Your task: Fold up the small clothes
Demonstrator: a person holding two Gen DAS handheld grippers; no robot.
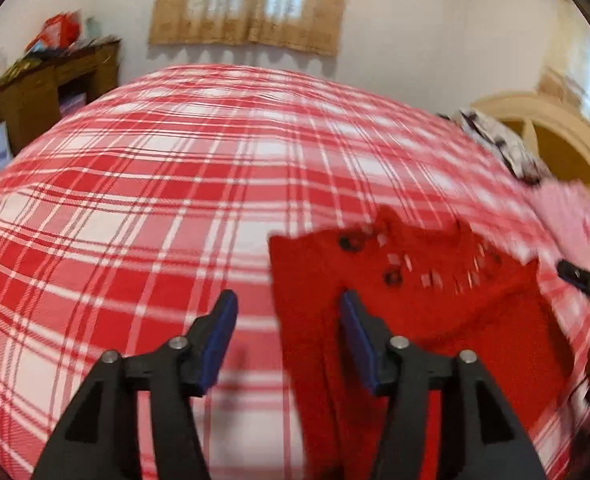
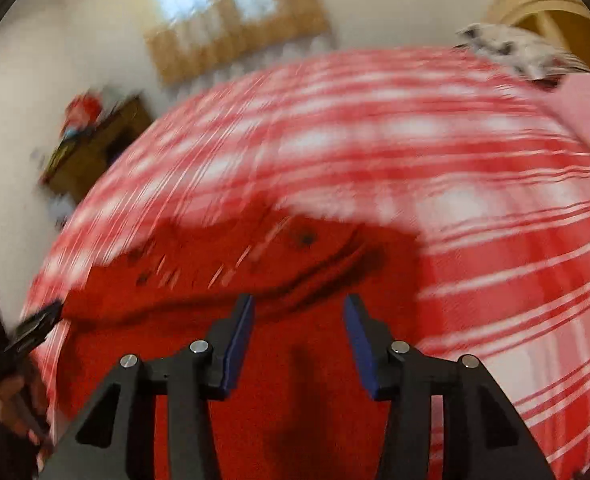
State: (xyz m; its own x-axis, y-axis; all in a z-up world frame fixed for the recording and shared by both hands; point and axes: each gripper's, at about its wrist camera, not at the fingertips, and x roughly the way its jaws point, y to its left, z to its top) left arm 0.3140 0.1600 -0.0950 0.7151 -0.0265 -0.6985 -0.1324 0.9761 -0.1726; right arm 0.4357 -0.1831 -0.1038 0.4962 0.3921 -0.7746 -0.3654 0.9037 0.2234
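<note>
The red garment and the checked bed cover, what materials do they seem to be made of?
The red garment looks like a soft knit, perhaps wool or acrylic: its surface is matte and fuzzy, with small dark and pale trims near the neckline. Blur leaves the weave unclear. The checked bed cover looks like thin woven cotton or a blend: flat, matte, with a printed or woven red and white plaid.

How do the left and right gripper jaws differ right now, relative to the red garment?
Left gripper straddles the red garment's left edge, one pad over the plaid bedspread; right gripper sits fully over red cloth. Left jaws look wider apart than right jaws. Shared: both open, holding nothing, blue pads.
</note>
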